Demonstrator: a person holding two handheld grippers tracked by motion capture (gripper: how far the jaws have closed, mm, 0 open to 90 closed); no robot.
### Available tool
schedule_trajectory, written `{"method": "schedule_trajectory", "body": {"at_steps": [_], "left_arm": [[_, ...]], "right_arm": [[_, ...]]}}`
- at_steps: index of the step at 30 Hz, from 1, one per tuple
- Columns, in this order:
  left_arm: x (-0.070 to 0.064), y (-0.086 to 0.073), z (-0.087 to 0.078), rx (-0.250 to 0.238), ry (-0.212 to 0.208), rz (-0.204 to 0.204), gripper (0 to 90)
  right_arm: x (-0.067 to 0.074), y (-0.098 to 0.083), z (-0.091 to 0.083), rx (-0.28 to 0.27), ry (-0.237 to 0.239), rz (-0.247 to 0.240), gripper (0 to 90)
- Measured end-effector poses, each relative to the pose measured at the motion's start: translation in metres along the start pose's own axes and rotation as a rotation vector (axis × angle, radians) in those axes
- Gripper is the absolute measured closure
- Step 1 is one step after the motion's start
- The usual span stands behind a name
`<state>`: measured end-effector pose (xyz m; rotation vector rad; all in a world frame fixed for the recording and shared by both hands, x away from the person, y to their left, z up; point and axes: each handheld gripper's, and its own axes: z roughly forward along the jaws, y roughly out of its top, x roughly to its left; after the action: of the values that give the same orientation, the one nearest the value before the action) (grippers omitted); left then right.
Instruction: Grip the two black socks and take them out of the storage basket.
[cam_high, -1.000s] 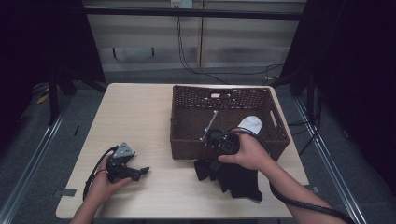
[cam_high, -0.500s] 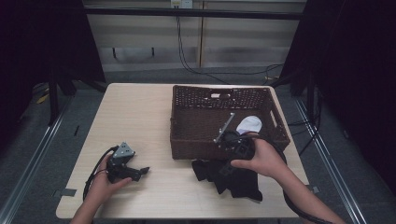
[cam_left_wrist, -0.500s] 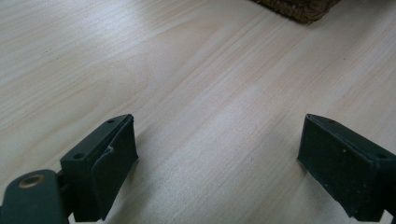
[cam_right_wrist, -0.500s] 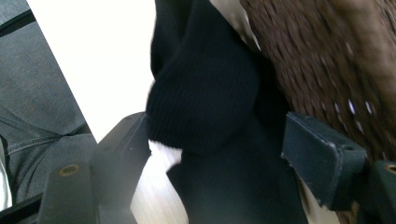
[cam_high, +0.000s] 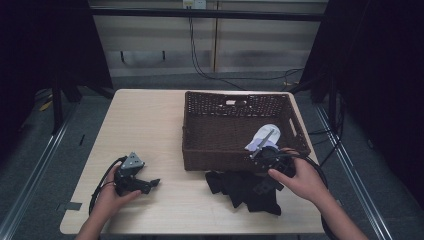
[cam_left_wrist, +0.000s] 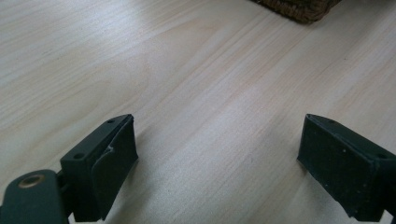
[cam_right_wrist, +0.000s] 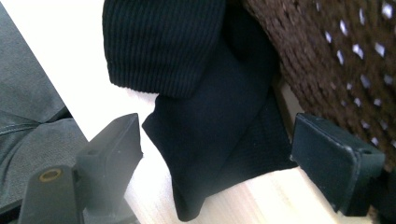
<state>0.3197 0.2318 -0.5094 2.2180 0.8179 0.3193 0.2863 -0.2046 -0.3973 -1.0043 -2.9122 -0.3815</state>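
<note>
High view first: the right gripper had slid from the middle of the basket's near wall a second earlier over to its 5 o'clock corner, and the black cloth now lay loose on the table, just in front of the basket. My guess was that the cloth got let go short of the basket, so it needed a fresh grab before it could go in. A white cloth sat inside the basket at the right end. The left gripper rested at the table's 7 o'clock, same spot as before.

Left gripper view: jaws wide apart, nothing between them, just bare wood with a basket corner at 1 o'clock.

Right gripper view: its jaws had just been opening and stood wide. The cloth lay between them, untouched by either pad. It looked soft, ribbed at the top and bunched in folds, against the wicker at 2 o'clock.
</note>
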Motion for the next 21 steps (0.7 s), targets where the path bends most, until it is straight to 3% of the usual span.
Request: {"method": "schedule_trajectory", "body": {"at_steps": [6, 9, 10, 21], "left_arm": [[0.000, 0.000, 0.000, 0.000, 0.000, 0.000, 10.6], [0.000, 0.000, 0.000, 0.000, 0.000, 0.000, 10.7], [0.000, 0.000, 0.000, 0.000, 0.000, 0.000, 10.7], [0.000, 0.000, 0.000, 0.000, 0.000, 0.000, 10.7]], "right_arm": [[-0.007, -0.018, 0.005, 0.012, -0.046, 0.033, 15.7], [-0.011, -0.026, 0.008, 0.016, -0.044, 0.047, 15.6], [-0.012, -0.031, 0.010, 0.032, -0.069, 0.063, 15.7], [-0.025, -0.060, 0.026, -0.004, -0.054, 0.142, 15.6]]}}
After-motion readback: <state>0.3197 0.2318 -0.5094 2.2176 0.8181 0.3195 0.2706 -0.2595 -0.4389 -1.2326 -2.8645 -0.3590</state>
